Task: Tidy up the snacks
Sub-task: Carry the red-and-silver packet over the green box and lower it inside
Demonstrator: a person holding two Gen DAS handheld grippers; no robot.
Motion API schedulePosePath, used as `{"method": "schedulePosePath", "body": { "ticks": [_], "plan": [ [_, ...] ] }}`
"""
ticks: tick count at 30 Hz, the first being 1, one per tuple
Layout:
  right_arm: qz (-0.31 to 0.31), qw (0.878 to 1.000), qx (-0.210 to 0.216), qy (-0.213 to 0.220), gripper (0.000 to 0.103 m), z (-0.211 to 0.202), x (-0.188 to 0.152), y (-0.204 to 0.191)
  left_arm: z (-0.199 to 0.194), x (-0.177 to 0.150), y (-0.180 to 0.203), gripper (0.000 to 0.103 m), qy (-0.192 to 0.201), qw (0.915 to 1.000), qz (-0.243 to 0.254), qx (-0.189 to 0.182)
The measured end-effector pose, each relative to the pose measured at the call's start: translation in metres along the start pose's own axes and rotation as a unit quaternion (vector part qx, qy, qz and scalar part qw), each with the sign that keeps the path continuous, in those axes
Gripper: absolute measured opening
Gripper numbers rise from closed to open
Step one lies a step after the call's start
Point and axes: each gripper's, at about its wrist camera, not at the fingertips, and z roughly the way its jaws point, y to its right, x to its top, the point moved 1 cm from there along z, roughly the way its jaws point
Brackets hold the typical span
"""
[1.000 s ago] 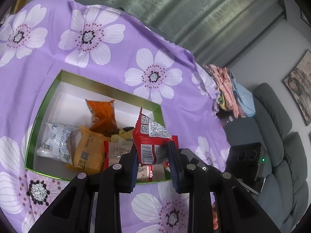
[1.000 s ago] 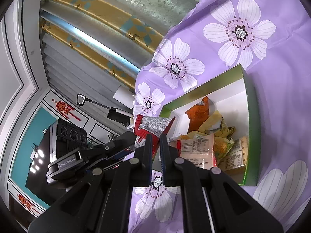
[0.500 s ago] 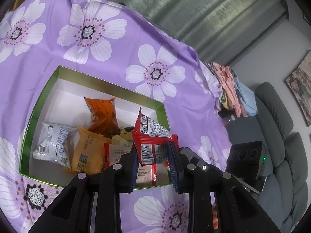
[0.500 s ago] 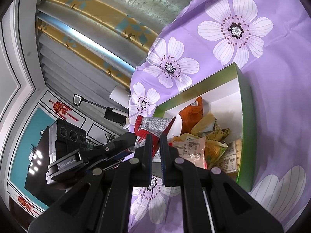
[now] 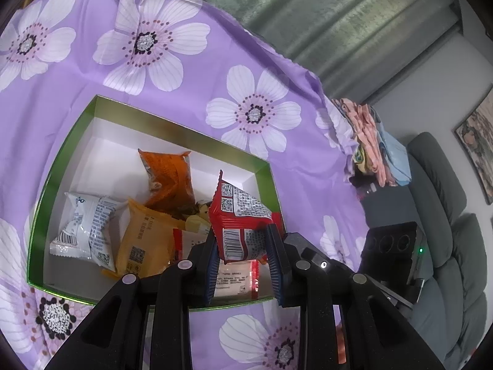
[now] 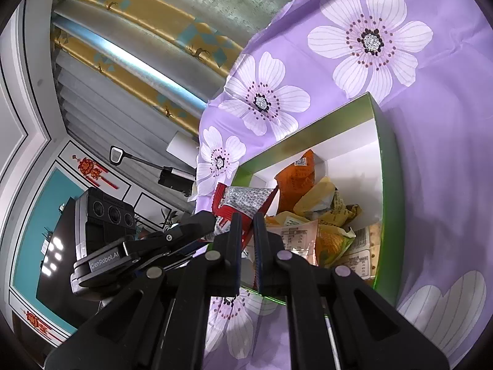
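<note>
Crowding green box: snack packets; red packet clamped above.

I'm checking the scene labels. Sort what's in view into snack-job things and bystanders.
Job things:
- red snack packet, clamped by the left gripper
- right gripper, shut
- green box
- orange packet, white packet, yellow packet inside it

Bystanders:
- floral cloth
- folded clothes
- grey sofa
</note>
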Motion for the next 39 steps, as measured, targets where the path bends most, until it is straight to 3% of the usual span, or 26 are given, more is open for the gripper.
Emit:
{"method": "schedulePosePath", "body": {
  "ticks": [39],
  "plan": [
    [-0.008, 0.998, -0.046, -0.031, 0.010, 0.019, -0.004, 0.010, 0.019, -0.006, -0.021, 0.028, -0.024, 0.9995, -0.021, 0.007]
  ]
}}
